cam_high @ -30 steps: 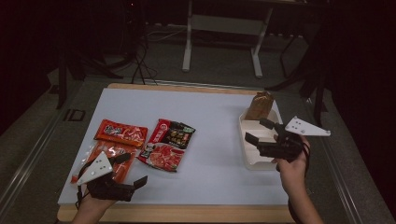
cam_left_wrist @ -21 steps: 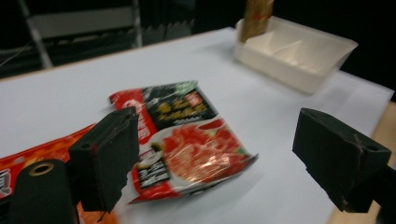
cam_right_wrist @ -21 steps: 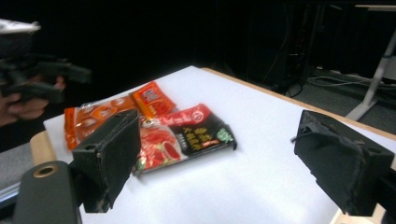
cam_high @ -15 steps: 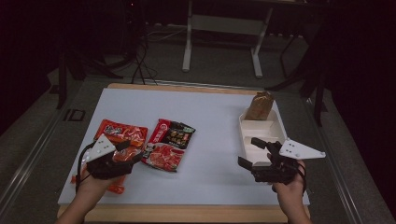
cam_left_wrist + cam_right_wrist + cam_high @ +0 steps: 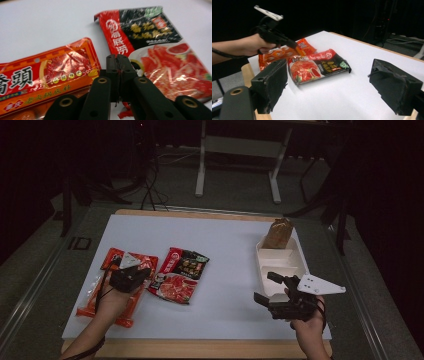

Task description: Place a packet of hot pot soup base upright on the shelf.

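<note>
White tabletop (image 5: pixel 235 270), near its left edge: the left gripper (image 5: pixel 117 65) has just closed, jaws pressed together between the glossy, crinkled orange packet (image 5: pixel 50 75) and red-black packet (image 5: pixel 155 47); the right gripper (image 5: pixel 329 82) stands spread, empty.

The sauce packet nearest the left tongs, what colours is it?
Orange and red sauce packet, with gold trim and white lettering; the left gripper view shows it best.

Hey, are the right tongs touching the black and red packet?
Apart. The high view shows a wide stretch of bare table between the right tongs and the packet.
</note>
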Demonstrator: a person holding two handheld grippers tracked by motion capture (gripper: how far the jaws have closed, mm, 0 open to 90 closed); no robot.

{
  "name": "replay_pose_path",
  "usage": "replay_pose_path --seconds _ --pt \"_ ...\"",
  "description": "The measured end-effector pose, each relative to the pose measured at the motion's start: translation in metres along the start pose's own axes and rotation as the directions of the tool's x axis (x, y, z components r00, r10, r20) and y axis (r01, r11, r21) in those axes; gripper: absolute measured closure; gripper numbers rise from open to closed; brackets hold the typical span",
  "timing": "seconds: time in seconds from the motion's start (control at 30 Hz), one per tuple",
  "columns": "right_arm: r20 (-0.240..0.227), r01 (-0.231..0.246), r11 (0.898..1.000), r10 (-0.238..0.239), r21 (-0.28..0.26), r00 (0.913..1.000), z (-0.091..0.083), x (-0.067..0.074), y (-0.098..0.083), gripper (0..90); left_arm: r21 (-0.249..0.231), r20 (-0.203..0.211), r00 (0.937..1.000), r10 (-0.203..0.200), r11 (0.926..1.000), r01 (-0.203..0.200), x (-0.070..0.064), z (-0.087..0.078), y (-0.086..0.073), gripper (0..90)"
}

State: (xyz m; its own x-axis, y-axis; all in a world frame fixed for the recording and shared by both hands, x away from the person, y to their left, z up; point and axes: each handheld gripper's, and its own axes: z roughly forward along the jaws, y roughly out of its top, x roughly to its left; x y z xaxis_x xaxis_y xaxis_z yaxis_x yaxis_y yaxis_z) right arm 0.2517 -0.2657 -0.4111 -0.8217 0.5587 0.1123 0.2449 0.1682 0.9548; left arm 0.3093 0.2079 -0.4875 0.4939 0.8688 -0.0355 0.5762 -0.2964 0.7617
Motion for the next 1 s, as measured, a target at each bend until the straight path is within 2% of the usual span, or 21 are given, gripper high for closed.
replay_pose_path --seconds 0.07,0.2,0.4,0.47,0.57,0.7,0.83,1.0 --pt "0.004 0.009 1.000 -0.009 0.000 0.9999 0.000 0.000 0.000 14.6 0.016 -0.002 1.0000 -0.002 0.9999 0.003 0.000 0.009 0.000 89.9" --pt "-0.003 0.009 1.000 -0.009 -0.002 1.0000 0.001 0.000 0.000 14.6 0.048 -0.041 0.9988 0.028 0.9985 -0.026 -0.003 0.024 0.003 90.0" --pt "-0.005 0.005 1.000 -0.005 -0.001 1.0000 -0.001 -0.003 -0.002 14.8 0.124 -0.056 0.9983 0.017 0.9922 -0.010 0.002 0.047 0.010 90.0" --pt "-0.005 0.005 1.000 -0.005 -0.002 1.0000 -0.001 -0.004 -0.002 14.8 0.148 -0.051 0.9986 0.012 0.9889 -0.004 0.004 0.053 0.013 90.0" --pt "-0.005 0.006 1.000 -0.006 -0.001 1.0000 -0.001 -0.004 -0.002 14.8 0.190 -0.067 0.9962 0.057 0.9808 -0.043 0.003 0.062 0.018 90.0" --pt "-0.007 0.013 1.000 -0.013 0.004 0.9999 -0.001 -0.003 -0.002 14.9 0.237 -0.073 0.9945 0.074 0.9699 -0.055 0.004 0.073 0.020 90.0" --pt "-0.012 0.012 1.000 -0.012 0.004 0.9999 -0.001 -0.004 -0.002 14.9 0.245 -0.036 0.9973 0.064 0.9681 -0.053 0.003 0.077 0.021 90.0" --pt "-0.012 0.009 1.000 -0.009 0.006 0.9999 -0.001 -0.004 -0.002 14.9 0.247 -0.014 0.9977 0.067 0.9672 -0.061 -0.002 0.074 0.019 90.0"
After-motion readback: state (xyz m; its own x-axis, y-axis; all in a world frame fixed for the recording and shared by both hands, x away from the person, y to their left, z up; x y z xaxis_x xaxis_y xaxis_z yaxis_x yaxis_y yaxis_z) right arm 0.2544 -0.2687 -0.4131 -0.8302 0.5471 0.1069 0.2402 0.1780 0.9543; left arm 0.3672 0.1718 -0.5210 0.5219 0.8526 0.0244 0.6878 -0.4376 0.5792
